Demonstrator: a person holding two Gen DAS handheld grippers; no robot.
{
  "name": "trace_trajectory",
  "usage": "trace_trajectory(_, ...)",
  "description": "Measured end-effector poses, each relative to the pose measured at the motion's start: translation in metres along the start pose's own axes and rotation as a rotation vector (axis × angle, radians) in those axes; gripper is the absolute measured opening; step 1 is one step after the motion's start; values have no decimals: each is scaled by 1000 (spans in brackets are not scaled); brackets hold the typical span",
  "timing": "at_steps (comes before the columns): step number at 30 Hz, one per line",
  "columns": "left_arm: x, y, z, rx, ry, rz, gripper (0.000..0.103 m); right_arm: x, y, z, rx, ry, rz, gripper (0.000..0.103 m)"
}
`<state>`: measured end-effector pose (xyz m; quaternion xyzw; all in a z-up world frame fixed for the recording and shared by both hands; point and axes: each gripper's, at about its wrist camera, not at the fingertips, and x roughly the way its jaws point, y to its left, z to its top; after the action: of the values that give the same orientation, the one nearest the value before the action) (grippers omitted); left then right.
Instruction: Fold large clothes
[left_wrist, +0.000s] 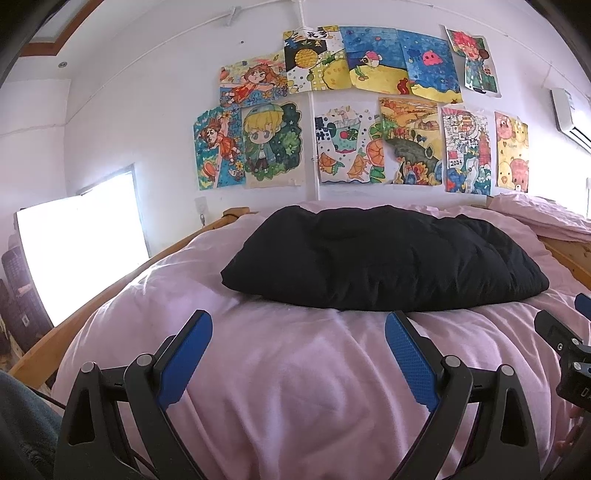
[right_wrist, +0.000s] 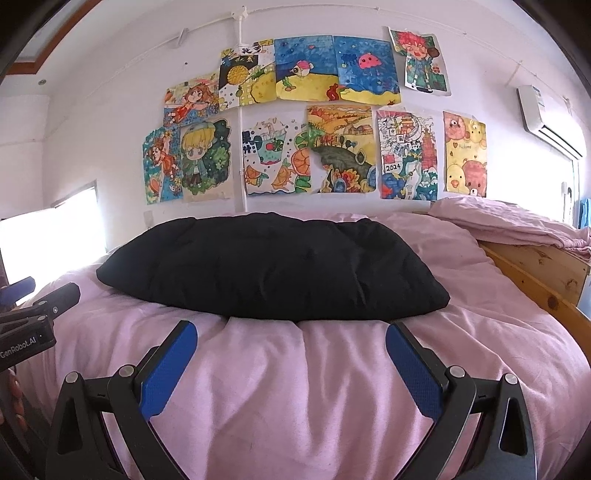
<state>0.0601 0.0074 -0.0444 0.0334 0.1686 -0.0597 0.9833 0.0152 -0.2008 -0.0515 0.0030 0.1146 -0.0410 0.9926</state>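
Up close, the left gripper (left_wrist: 298, 325) has its blue-padded fingers (left_wrist: 184, 360) spread wide with nothing between them, hovering over the pink bedcover (left_wrist: 295, 387). The right gripper (right_wrist: 291, 334) is likewise released, its fingers (right_wrist: 168, 369) parted and empty above the same cover. Ahead of both pairs of fingertips, apart from them, lies the black padded garment (left_wrist: 384, 254), folded into a thick, puffy bundle resting on the bedcover across the middle of the bed. Its near edge sits just beyond the right gripper's tips. Farther out runs the wooden bed frame (right_wrist: 535, 273), a bunched pink sheet (right_wrist: 509, 221) at the right, and colourful drawings (right_wrist: 306, 122) taped on the white wall.
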Motion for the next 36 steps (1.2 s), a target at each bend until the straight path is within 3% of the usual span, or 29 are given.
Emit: trace_trajectory(36,1,3,0,-2,0,4,92,3,0,0,2,1,-7,103)
